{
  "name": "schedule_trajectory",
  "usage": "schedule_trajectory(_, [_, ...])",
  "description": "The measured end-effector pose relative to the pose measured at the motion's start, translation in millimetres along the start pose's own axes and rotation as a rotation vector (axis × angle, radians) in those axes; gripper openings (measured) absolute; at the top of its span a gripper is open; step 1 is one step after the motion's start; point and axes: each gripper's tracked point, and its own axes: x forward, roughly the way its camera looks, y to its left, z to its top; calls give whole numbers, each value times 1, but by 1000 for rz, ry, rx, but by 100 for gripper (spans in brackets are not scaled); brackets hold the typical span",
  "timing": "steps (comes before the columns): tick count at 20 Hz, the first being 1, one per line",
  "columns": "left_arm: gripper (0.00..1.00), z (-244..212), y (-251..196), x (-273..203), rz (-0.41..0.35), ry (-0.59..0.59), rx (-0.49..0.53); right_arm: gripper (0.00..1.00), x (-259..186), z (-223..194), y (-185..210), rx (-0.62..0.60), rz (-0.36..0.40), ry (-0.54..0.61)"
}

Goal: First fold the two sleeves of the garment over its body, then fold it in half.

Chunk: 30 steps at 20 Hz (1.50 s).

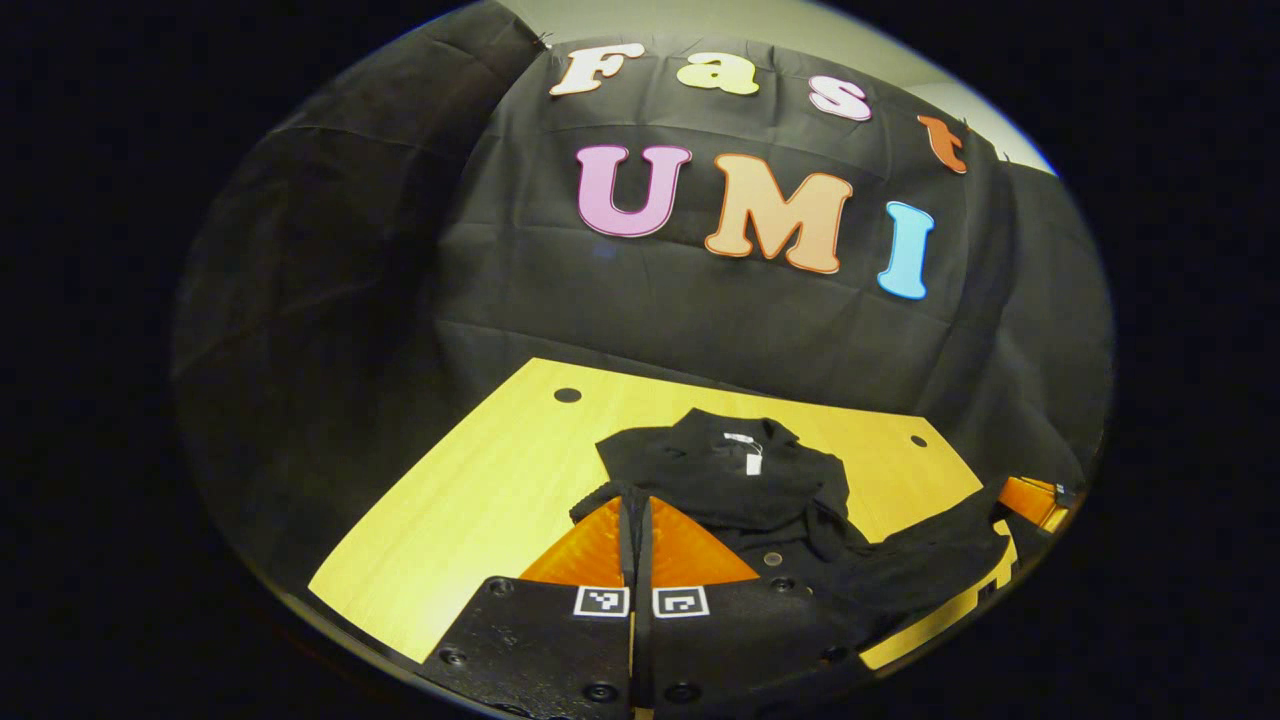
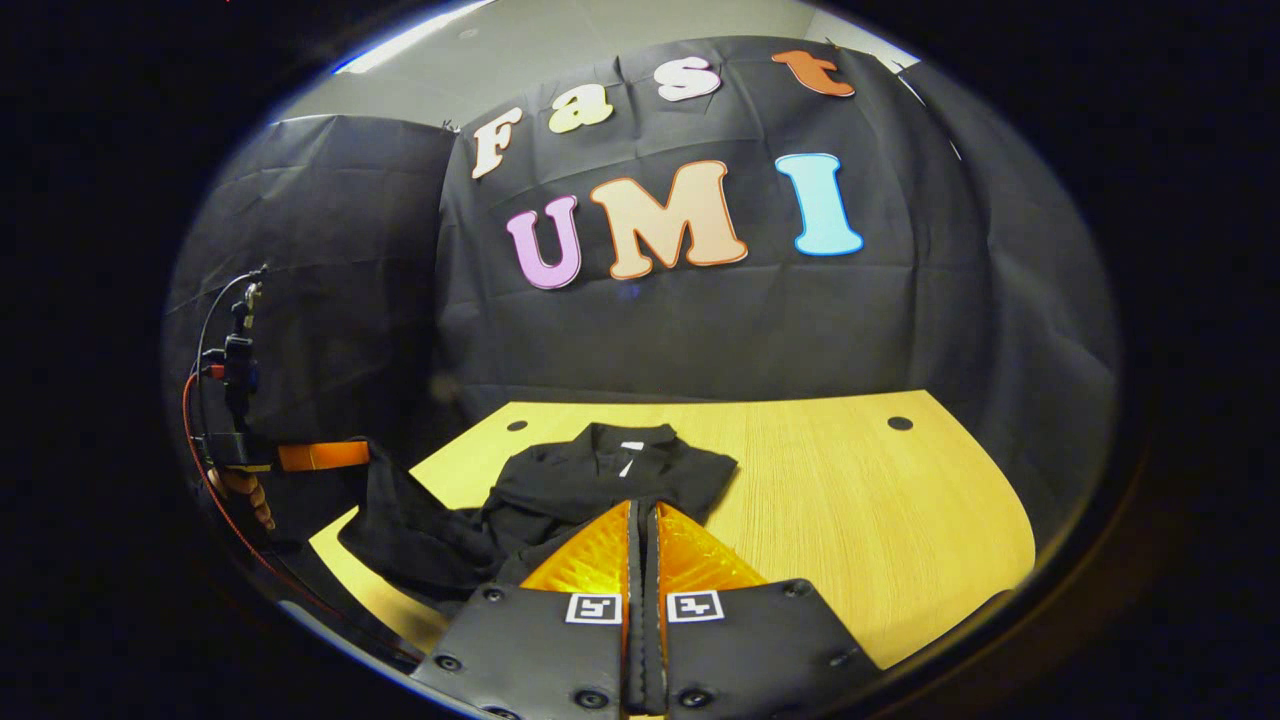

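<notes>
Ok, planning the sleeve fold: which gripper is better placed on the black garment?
Left, probably: the left gripper seems to pinch the black garment's raised sleeve; the right gripper is shut over its body.

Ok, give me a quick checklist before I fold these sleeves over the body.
1. Left gripper shut on its sleeve: ok, cloth hangs from it.
2. Right gripper gripping the other sleeve: cannot tell; fingers together, cloth runs up to it.
3. Garment body flat on the table: not ok, bunched in the middle.
4. Collar towards the far edge: ok.
5. Sleeves folded over the body: not ok, not yet done.
</notes>
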Motion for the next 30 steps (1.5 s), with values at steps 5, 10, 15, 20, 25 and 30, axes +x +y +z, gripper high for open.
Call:
schedule_trajectory(5, [0,40,10,46,-21,-54,12,2,37,48,-4,14,-47,-61])
schedule_trajectory(10, [0,51,16,94,-44,-45,31,0,83,67,-11,36,-92,-57])
schedule_trajectory(15, [0,46,28,143,-42,4,18,0,126,70,-26,59,-144,-26])
schedule_trajectory(20, [0,39,32,184,-62,33,47,2,163,69,-41,80,-192,7])
schedule_trajectory(25, [0,29,34,216,-67,56,66,2,197,65,-47,94,-233,47])
schedule_trajectory(30, [96,76,62,229,97,-128,150,72,206,94,-63,123,-366,-54])
